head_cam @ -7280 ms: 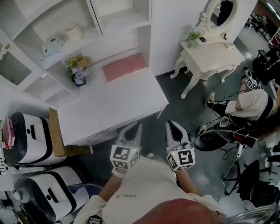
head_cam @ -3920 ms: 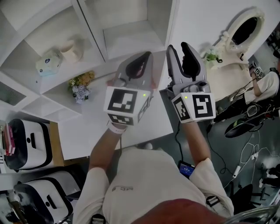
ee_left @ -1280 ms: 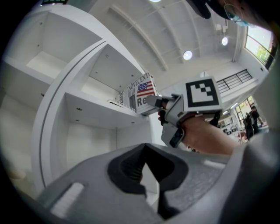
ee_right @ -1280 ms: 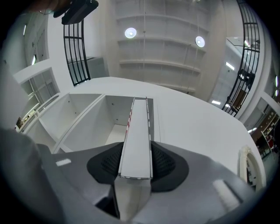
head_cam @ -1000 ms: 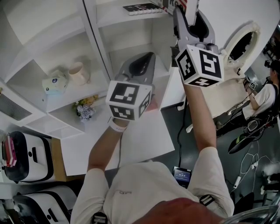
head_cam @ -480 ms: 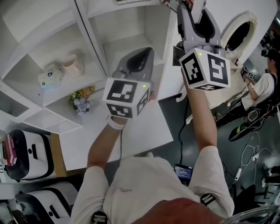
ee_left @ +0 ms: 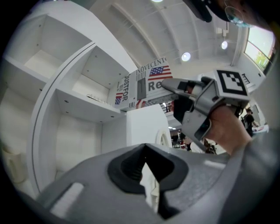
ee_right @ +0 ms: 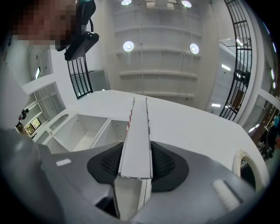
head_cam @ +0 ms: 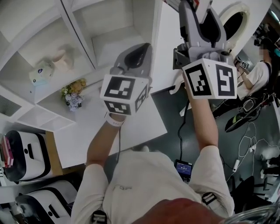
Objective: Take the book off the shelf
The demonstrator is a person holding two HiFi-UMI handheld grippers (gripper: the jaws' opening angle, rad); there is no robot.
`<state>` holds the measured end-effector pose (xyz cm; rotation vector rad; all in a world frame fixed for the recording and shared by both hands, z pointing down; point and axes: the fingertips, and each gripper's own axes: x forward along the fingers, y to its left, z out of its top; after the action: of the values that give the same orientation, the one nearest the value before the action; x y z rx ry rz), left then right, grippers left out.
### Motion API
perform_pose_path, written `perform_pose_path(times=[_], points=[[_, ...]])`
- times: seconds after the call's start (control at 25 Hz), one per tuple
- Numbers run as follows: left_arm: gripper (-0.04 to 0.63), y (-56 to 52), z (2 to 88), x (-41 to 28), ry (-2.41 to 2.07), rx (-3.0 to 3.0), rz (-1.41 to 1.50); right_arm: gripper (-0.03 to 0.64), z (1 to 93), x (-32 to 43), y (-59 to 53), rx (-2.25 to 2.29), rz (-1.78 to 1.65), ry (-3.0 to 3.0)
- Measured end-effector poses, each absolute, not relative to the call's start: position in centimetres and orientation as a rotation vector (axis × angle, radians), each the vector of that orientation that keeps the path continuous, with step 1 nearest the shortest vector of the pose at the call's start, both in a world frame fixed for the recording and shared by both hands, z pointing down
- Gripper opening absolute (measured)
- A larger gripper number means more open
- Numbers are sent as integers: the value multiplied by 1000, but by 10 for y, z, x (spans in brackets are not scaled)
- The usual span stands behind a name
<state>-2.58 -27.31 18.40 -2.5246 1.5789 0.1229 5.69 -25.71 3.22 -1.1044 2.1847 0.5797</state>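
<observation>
My right gripper point(head_cam: 195, 5) is raised in front of the white shelf unit point(head_cam: 109, 39) and is shut on the book. In the right gripper view the book's point(ee_right: 136, 140) white page edge runs straight out between the two black pads point(ee_right: 164, 162). The left gripper view shows the book point(ee_left: 144, 85) with a stars-and-stripes cover, held clear of the shelf by the right gripper point(ee_left: 168, 85). My left gripper point(head_cam: 142, 50) hangs lower, in front of the middle shelf, jaws together and holding nothing. In the head view the book is almost wholly cut off at the top edge.
A mug point(head_cam: 61, 59), a small blue-and-white box point(head_cam: 38, 74) and a flower pot point(head_cam: 72, 94) stand on the lower shelves. Below lies a white desk top point(head_cam: 131, 127). At the right are an oval-mirror dressing table point(head_cam: 236, 17), a seated person point(head_cam: 258, 74) and floor cables point(head_cam: 245, 148).
The right gripper has drawn the book down and away from the upper shelf, toward me. The left gripper has hardly moved.
</observation>
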Motion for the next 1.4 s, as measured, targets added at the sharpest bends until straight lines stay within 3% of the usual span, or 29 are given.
perform_pose_path(times=[0.76, 1.4], points=[[0, -266, 226, -24, 1634, -2576, 99, 164, 91, 75, -202, -1108, 558, 2224], [0, -246, 299, -44, 1782, -2571, -4, 164, 212, 64, -207, -1211, 337, 2403]])
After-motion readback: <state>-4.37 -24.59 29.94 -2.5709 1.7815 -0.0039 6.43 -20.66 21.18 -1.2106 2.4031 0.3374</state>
